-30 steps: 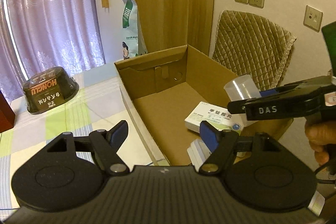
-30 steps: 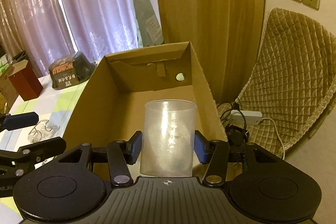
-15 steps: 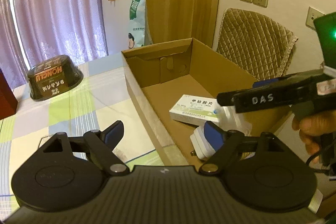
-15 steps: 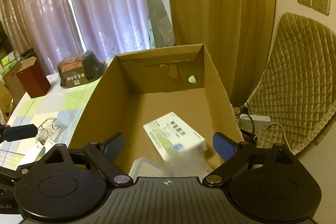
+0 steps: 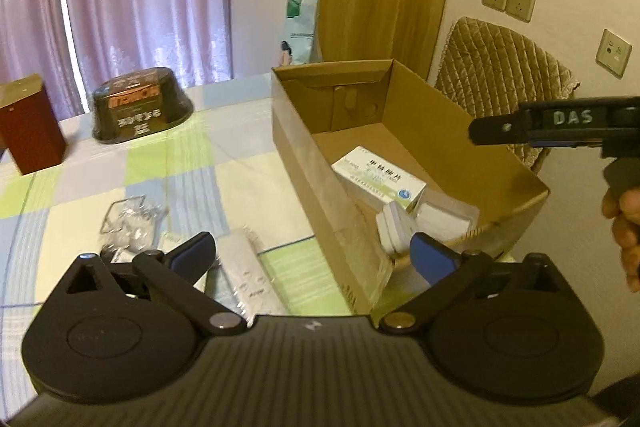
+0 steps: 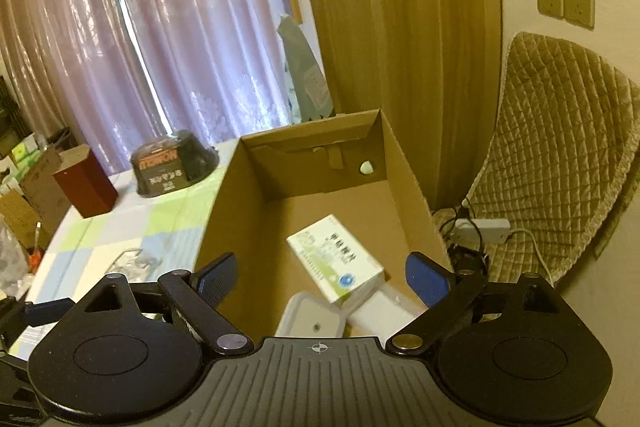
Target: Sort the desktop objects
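Nearest, the left gripper [image 5: 312,253] hangs with jaws wide over a white remote [image 5: 250,273] and a clear packet [image 5: 128,223] on the checked bench [image 5: 192,187]; the right gripper [image 6: 322,273], jaws wide and empty, hangs over the cardboard box [image 6: 404,167]. Inside lie a white-and-green medicine box [image 6: 334,257], a white lidded case [image 6: 310,317] and a clear cup [image 5: 446,213] on its side. Beyond stand a black bowl [image 5: 140,105], a red box [image 5: 30,129] and lilac curtains [image 6: 160,27]

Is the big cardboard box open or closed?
Open. The cardboard box has no lid on top, and the medicine box lies visible inside.
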Available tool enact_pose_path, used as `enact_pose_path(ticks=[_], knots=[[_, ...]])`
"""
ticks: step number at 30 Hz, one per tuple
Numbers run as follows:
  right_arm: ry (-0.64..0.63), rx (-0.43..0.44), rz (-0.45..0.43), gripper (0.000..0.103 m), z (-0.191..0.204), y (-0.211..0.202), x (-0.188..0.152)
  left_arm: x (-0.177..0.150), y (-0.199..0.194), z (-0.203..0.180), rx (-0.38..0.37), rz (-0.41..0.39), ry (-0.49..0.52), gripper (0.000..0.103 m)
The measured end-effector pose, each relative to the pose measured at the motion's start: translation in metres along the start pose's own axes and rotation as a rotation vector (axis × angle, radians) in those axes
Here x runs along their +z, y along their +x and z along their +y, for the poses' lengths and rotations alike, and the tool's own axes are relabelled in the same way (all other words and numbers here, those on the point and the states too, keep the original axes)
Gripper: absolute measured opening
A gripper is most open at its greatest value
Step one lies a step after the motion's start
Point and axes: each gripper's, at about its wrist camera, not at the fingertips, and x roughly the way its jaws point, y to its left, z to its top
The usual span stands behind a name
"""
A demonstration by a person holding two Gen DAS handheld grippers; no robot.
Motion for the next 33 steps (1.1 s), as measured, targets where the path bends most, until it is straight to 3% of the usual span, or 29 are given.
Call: enact_pose_path(ticks=[9, 18, 26, 33], knots=[[0.010, 0.000, 0.020, 0.093, 0.033, -0.045, -0.026, -0.025, -0.040, 0.007, 0.062, 0.049, -0.042, 0.102], [0.027, 0.022, 0.051, 0.093, 0.062, -0.069, -0.062, -0.070, -0.081, 0.029, 0.123, 0.048, -0.071, 0.102], [0.038, 0.059, 0.102, 0.093, 0.082, -0.068, -0.094, -0.102, -0.101, 0.056, 0.157, 0.071, -0.162, 0.102], [0.028, 0.076, 0.137, 0.093, 0.097, -0.056, -0.110, -0.116, -0.110, 0.068, 0.176, 0.062, -0.110, 0.102]])
